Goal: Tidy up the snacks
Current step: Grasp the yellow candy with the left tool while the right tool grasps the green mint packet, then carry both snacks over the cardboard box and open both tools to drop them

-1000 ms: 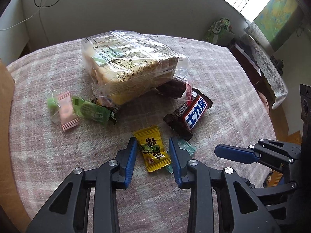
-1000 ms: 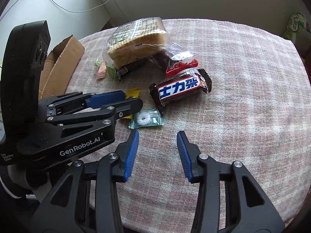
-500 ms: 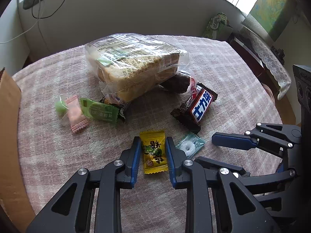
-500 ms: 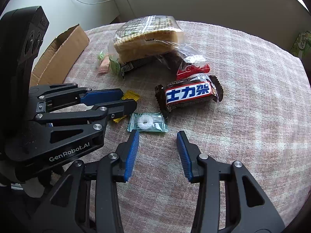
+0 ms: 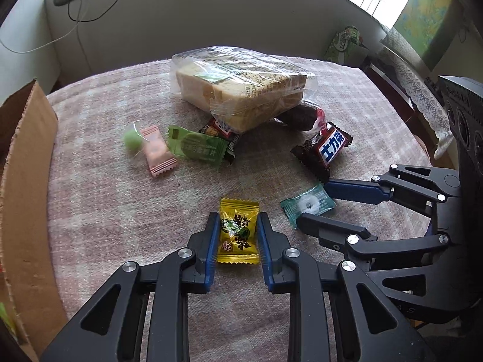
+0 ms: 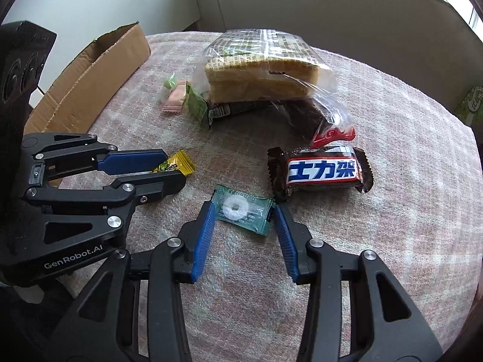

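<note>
A: Going from the left edge of the table, what is there?

B: A cardboard box [image 5: 27, 199] is standing open along that edge. One view is showing only its outer wall and the other is looking in from too low an angle, so I cannot tell what it is holding.

A: And the left tongs [image 5: 237, 241]?

B: They have just been closing, and their pads are now pressing both sides of the yellow candy [image 5: 238, 232], which is lying on the table near the front edge.

A: How should that grip go?

B: I would judge a firm squeeze on the wrapper's middle best, then a straight lift, since the foil is looking slippery.

A: The right tongs [image 6: 244, 220]?

B: They are standing open around the green mint [image 6: 241, 211], pads not yet pressing it. The chocolate bar [image 6: 321, 170] is lying just beside, so closing squarely matters.
</note>
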Tool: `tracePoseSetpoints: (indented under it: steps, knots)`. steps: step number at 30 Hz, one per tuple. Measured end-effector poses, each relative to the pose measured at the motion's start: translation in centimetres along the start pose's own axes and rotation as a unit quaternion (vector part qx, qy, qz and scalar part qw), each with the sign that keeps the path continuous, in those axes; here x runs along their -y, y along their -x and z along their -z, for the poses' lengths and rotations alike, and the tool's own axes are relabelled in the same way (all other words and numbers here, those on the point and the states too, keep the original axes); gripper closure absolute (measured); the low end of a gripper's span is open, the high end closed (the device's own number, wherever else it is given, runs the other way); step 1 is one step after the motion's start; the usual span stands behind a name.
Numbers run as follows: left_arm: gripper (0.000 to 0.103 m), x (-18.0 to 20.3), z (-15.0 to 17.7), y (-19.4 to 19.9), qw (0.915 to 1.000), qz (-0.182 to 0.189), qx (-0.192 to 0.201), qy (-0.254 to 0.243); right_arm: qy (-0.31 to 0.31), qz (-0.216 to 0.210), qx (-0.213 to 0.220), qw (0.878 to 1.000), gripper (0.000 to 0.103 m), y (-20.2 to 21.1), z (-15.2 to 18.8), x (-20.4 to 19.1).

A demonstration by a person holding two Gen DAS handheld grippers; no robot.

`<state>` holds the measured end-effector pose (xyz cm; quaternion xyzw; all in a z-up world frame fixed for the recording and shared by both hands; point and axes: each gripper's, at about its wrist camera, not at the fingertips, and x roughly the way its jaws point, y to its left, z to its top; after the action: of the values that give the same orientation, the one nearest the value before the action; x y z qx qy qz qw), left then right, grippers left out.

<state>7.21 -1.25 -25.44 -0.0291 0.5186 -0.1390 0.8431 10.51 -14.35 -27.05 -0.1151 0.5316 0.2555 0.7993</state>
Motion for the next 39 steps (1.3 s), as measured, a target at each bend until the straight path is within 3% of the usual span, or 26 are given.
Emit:
tracePoseSetpoints:
  steps: [6, 11, 15, 20, 31, 39]
  knots:
    - [0.081, -0.2, 0.2, 0.1, 0.9999, 0.008, 0.008, -0.004, 0.020, 0.004, 0.003, 1.000, 0.060, -0.2, 0.0, -0.2]
    - [0.085, -0.4, 0.7, 0.5, 0.9999, 0.003, 0.014, -0.003, 0.008, 0.005, 0.004, 1.000, 0.087, -0.1, -0.1, 0.8]
    - [0.085, -0.7, 0.9, 0.7, 0.9997, 0.007, 0.020, 0.012, -0.012, -0.008, 0.006, 1.000, 0.094, 0.0, -0.2, 1.5]
    - [0.086, -1.3, 1.0, 1.2, 0.9988, 0.017, 0.029, 0.034, -0.037, -0.020, 0.013, 0.999, 0.096, 0.6, 0.0, 2.3]
    - [0.086, -1.6, 0.9, 3.8, 0.9980, 0.024, 0.047, 0.035, -0.062, -0.029, 0.037, 0.997, 0.097, 3.7, 0.0, 3.2]
    - [0.086, -3.5, 0.8, 7.4, 0.9950, 0.017, 0.077, 0.062, -0.044, -0.036, 0.064, 0.996, 0.097, 6.1, -2.6, 1.9]
